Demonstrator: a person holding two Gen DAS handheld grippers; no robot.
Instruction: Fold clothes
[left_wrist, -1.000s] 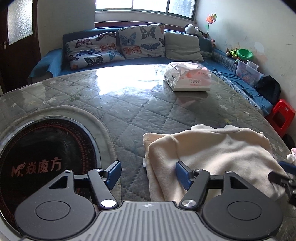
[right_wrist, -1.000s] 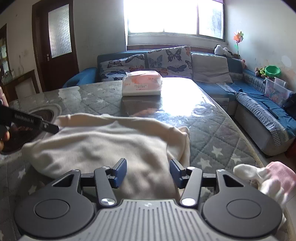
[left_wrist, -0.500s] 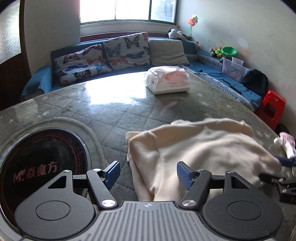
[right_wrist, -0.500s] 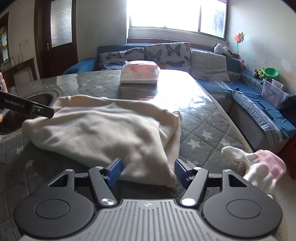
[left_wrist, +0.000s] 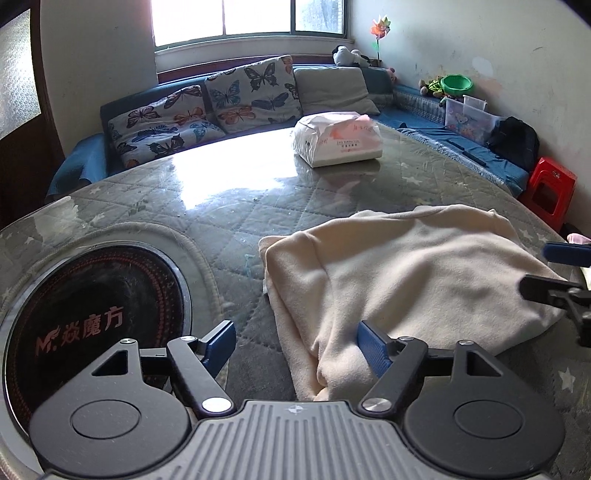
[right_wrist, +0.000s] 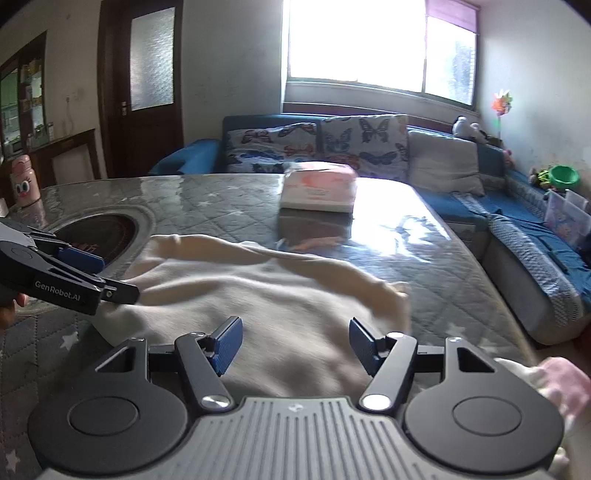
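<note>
A cream garment (left_wrist: 406, 273) lies loosely folded on the quilted grey table (left_wrist: 221, 206); it also shows in the right wrist view (right_wrist: 266, 295). My left gripper (left_wrist: 297, 347) is open at the garment's near left edge, its right finger over the cloth. It also shows in the right wrist view (right_wrist: 107, 275) at the garment's left side. My right gripper (right_wrist: 295, 341) is open just above the garment's near edge, holding nothing. Its fingers (left_wrist: 543, 286) show at the right edge of the left wrist view.
A white and pink plastic package (left_wrist: 338, 138) sits at the table's far side. A round black cooktop (left_wrist: 92, 306) is set into the table on the left. A pink and white cloth (right_wrist: 554, 384) hangs at the table's right edge. A sofa (right_wrist: 369, 147) runs behind.
The right gripper has moved forward over the garment's near edge and tilted upward. The left gripper shifted slightly toward the garment. Both stayed open.
</note>
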